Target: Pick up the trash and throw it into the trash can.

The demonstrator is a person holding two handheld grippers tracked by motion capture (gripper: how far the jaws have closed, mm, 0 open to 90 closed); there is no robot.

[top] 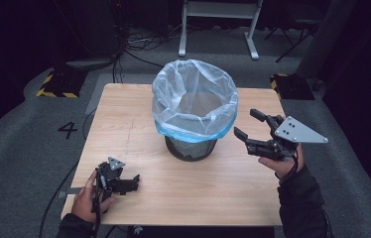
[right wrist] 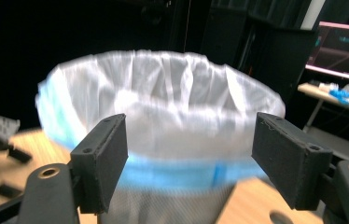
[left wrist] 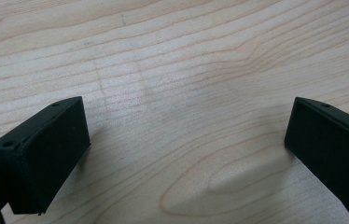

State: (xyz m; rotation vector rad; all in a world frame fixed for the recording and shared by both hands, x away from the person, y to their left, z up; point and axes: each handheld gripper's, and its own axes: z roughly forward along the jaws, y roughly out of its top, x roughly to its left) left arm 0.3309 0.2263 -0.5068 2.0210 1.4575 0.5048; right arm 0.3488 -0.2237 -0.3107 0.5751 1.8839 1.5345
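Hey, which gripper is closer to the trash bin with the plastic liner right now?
Right. The right gripper hovers open beside the bin, jaws aimed at its rim. The left gripper sits low at the table's near-left corner, farther away.

Table (top: 139,124): pale wood, matt, fine grain lines and faint scuffs noted in left gripper view. Bin (top: 191,148): dark mesh wall, matt. Liner bag (top: 193,96): thin translucent plastic, crinkled, blue band at folded edge, slight sheen. Left gripper (left wrist: 186,154) pads (left wrist: 42,154): black, matt, finely textured. Right gripper (top: 245,124) plate: grey, smooth, metal-looking. Floor (top: 20,139): grey carpet, rough.
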